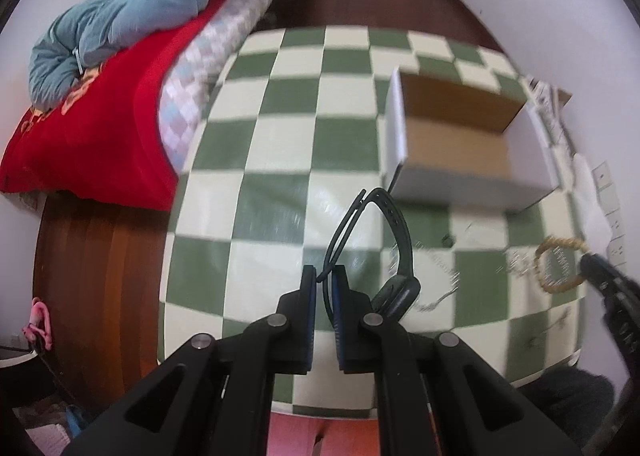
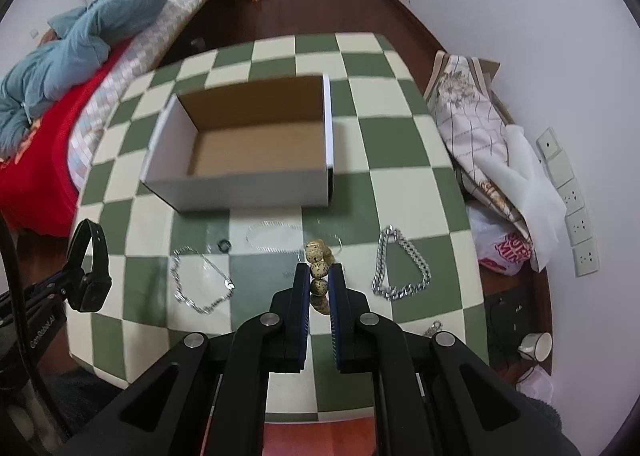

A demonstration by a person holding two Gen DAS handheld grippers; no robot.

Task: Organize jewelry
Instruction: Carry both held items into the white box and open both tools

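On the green-and-cream checkered bench (image 2: pixel 400 144) I see an open white cardboard box with a brown interior (image 2: pixel 248 152), standing upright near the middle. My left tool (image 1: pixel 325 276) is narrowed onto the strap of a black wristwatch (image 1: pixel 394 244), which it holds lifted above the bench; the same watch (image 2: pixel 90 268) appears at the left edge of the right wrist view. My right tool (image 2: pixel 319 270) is clamped on a bracelet of speckled tan beads (image 2: pixel 318 260), held above the bench surface. Between this tool and the box lie a thin silver chain (image 2: pixel 200 280), a small dark ring (image 2: pixel 224 245) and a heavy silver link chain (image 2: pixel 400 268), apart from each other. A bed with a red cover (image 1: pixel 92 132) stands beside the bench.
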